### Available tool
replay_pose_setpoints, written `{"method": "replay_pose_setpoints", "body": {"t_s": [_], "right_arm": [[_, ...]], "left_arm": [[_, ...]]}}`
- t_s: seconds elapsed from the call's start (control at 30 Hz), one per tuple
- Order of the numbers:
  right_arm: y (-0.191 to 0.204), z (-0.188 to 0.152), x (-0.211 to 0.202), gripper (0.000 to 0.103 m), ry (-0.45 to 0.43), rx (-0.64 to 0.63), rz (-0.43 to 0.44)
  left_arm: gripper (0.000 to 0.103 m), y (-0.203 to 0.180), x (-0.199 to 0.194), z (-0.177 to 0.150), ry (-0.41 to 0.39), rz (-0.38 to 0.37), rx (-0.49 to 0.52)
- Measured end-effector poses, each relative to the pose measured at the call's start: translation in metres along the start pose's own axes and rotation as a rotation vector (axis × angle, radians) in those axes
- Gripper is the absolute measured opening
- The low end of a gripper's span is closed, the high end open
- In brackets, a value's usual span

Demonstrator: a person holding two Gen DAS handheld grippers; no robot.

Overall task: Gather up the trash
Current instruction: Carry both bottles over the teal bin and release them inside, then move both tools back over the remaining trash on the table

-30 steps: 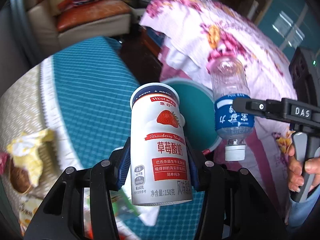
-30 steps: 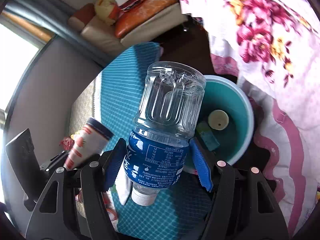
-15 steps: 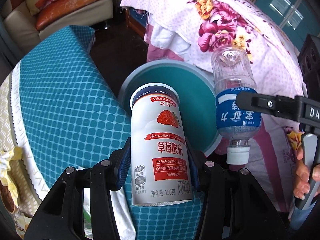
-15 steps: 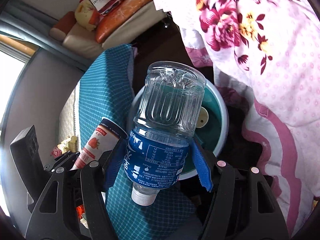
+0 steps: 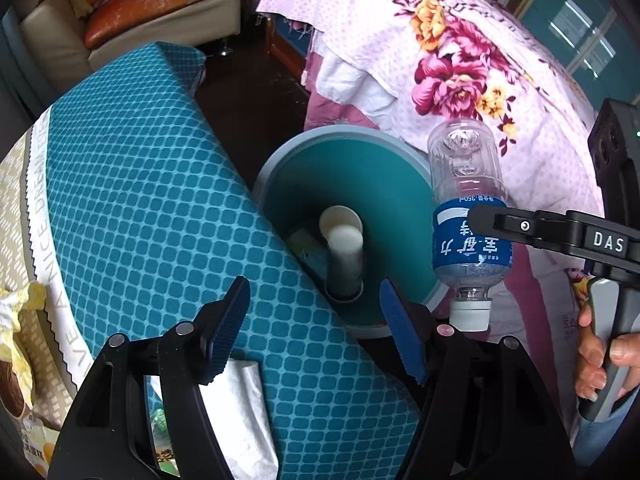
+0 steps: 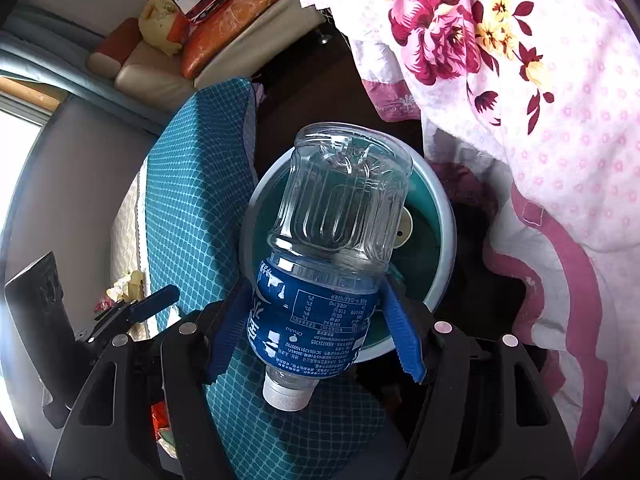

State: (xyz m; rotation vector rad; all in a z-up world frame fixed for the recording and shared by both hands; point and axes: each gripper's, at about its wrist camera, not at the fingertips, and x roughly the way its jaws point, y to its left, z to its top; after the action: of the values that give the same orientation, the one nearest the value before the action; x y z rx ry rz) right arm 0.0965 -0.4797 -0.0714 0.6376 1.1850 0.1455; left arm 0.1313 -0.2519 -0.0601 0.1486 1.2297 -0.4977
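My left gripper [image 5: 315, 294] hangs over the teal bin [image 5: 280, 168], its jaws opening and its blue pads touching nothing. Below them the white strawberry yogurt bottle [image 5: 346, 256] shows blurred inside the bin, bottom end toward the camera and free of the pads. My right gripper [image 6: 314, 332] is shut on the blue label of a clear water bottle [image 6: 332, 240], held upside down with its white cap toward the camera. That bottle [image 5: 468, 208] hovers over the bin's right rim, and the bin [image 6: 444, 240] lies beneath it in the right wrist view.
A table with a teal checked cloth [image 5: 152, 184] stands left of the bin, with a white tissue [image 5: 240, 408] and crumpled wrappers [image 5: 16, 312] near its edge. A floral quilt [image 5: 460, 72] hangs close on the right. A sofa [image 5: 152, 12] stands behind. A person's hand [image 5: 600, 356] grips the right handle.
The left jaws have spread and let go of the yogurt bottle, which has dropped into the bin. Both grippers have sunk closer to the bin; the right one still holds the water bottle.
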Motion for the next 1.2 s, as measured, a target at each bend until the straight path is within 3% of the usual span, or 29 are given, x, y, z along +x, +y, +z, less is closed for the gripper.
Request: {"method": "replay_pose_setpoints", "body": {"t_s": [0.1, 0.6, 0.7, 1.2], "right_arm": [[0.002, 0.0, 0.0, 0.063, 0.001, 0.0, -0.012], [0.022, -0.01, 0.011, 0.065, 0.037, -0.02, -0.081], [0.028, -0.011, 0.01, 0.073, 0.031, -0.017, -0.08], [0.076, -0.034, 0.001, 0.079, 0.032, -0.078, -0.113]], "left_arm": [[0.088, 0.007, -0.01, -0.005, -0.029, 0.005, -0.011], [0.09, 0.04, -0.035, -0.031, -0.06, -0.011, -0.079], [0.09, 0.048, -0.039, -0.036, -0.066, -0.015, -0.092], [0.091, 0.085, -0.07, -0.07, -0.105, -0.028, -0.157]]}}
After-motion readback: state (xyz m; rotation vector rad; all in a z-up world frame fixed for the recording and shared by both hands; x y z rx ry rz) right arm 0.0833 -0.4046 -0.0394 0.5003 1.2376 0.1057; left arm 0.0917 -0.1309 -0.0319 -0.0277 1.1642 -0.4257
